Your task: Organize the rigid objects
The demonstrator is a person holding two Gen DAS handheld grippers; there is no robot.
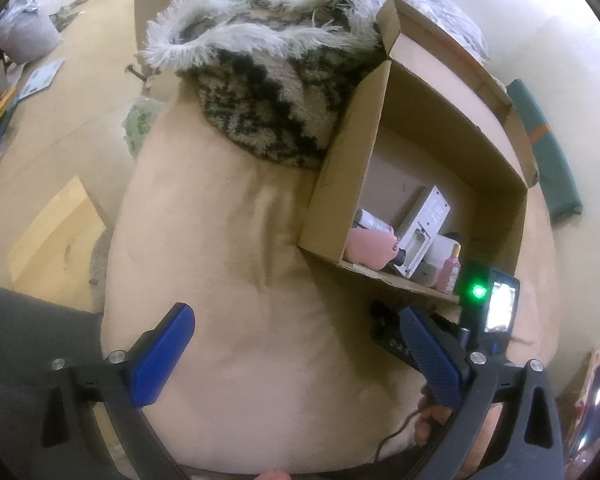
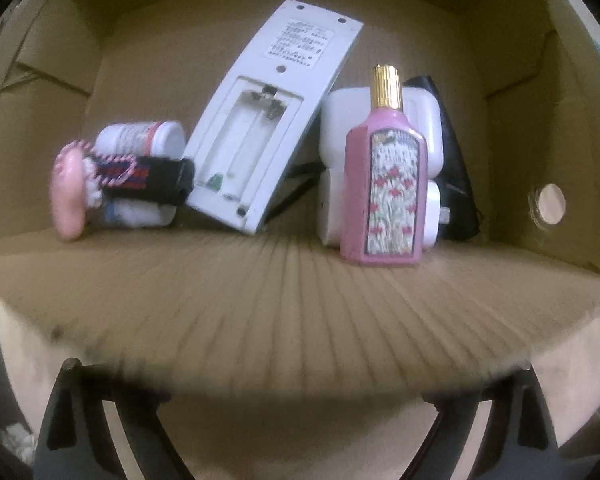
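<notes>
An open cardboard box (image 1: 340, 184) lies on its side on a beige cushion (image 1: 228, 280). Inside stand a pink perfume bottle (image 2: 384, 172), a white remote with its battery bay open (image 2: 268, 120), a white charger block (image 2: 336, 168), a white pill bottle (image 2: 140, 136) and a pink soft toy (image 2: 70, 188). My left gripper (image 1: 296, 356) is open and empty above the cushion, left of the box. My right gripper sits below the box's front flap (image 2: 284, 312); its fingers are hidden under the flap. Its body with a green light shows in the left wrist view (image 1: 484, 304).
A furry patterned cushion (image 1: 268, 92) leans behind the box. A black pouch (image 2: 452, 160) sits behind the charger. A green mat (image 1: 548, 148) lies at the right. Bags and cardboard lie on the floor (image 1: 60, 128) at the left.
</notes>
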